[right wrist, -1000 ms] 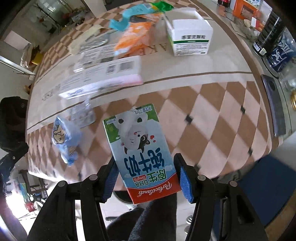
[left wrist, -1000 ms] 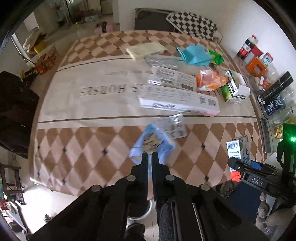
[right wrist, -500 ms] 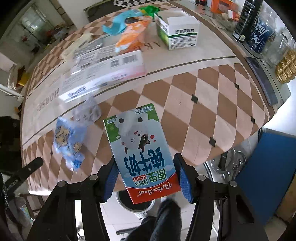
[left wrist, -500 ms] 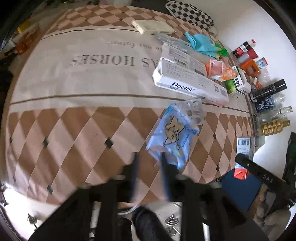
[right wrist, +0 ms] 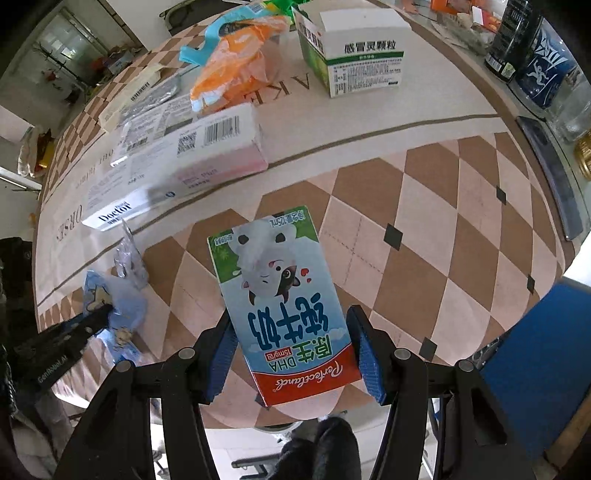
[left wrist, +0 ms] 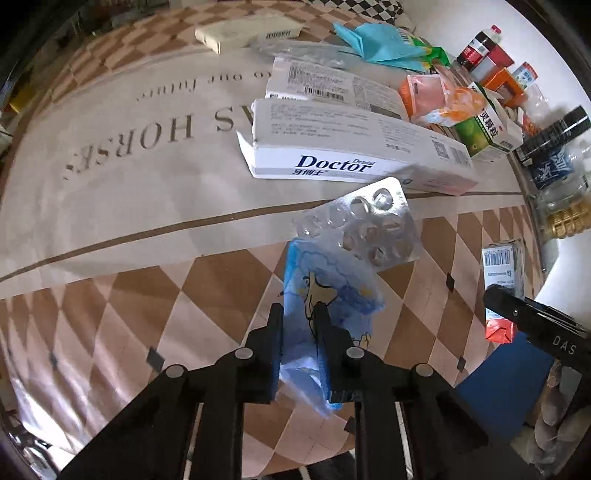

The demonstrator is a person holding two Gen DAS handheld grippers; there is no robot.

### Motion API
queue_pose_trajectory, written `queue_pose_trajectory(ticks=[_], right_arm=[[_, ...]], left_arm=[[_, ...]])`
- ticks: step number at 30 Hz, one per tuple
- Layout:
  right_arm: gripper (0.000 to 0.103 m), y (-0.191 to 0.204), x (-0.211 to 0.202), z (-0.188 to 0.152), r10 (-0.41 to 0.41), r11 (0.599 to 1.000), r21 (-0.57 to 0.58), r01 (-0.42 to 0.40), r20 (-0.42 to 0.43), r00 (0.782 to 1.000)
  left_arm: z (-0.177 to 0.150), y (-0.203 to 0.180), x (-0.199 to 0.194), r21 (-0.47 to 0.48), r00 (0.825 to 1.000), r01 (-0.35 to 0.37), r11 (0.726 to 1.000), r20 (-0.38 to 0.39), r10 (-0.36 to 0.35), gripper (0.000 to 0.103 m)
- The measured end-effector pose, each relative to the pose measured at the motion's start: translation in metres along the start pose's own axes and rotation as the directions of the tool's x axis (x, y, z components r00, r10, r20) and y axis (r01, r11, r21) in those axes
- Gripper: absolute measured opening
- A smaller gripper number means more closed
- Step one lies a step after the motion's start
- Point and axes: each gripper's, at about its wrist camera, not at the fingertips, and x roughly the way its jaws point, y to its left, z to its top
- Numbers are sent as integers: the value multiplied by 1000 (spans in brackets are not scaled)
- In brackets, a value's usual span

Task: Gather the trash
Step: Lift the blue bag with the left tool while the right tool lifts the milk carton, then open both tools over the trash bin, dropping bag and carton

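Observation:
My left gripper [left wrist: 298,314] is shut on a crumpled blue plastic wrapper [left wrist: 332,291] near the table's front edge. A silver blister pack [left wrist: 369,225] lies touching the wrapper's far end. My right gripper [right wrist: 291,332] is shut on a small milk carton [right wrist: 284,299] with a cow picture, held above the checkered tablecloth [right wrist: 424,206]. The carton [left wrist: 502,273] and the right gripper show at the right in the left wrist view. The wrapper [right wrist: 118,314] and the left gripper show at the left in the right wrist view.
A long white "Doctor" toothpaste box [left wrist: 354,155], a second white box [left wrist: 325,86], an orange bag [left wrist: 439,99], a green-white medicine box [right wrist: 354,51], a teal bag [left wrist: 373,40] and a flat cream box [left wrist: 243,31] lie farther back. Bottles and cans [right wrist: 543,62] stand at the right edge.
My left gripper opened, moved forward over the blue wrapper and closed on it again. My right gripper kept hold of the milk carton and moved closer over the table.

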Motion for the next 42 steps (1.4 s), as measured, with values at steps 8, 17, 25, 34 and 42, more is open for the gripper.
queue_pose_trajectory(ticks=[8,17,25,34,42], right_arm=[[60,0,-16,-32,16,1000,-3,-16,24,1000],[60,33,-26,-130,103,989,-107,-105,-17,994],[60,35,110,-251,86,990,-82,-111,-262,961],[60,32,299,-315,64,996,-28,-83,-407,911],[73,36,397,-347,71,994,-43,-101,-449,891]], left_arm=[[-47,-7,-53,-66,991,-74,995,106,80,9],[-130,4,-89,-181,987,-32,983,150,60,9],[-242,70,58,-321,993,-59,945,-112,24,9],[-299,127,252,-380,965,-18,925,-250,-83,12],[-327,150,311,-403,952,-3,915,-281,-121,63]])
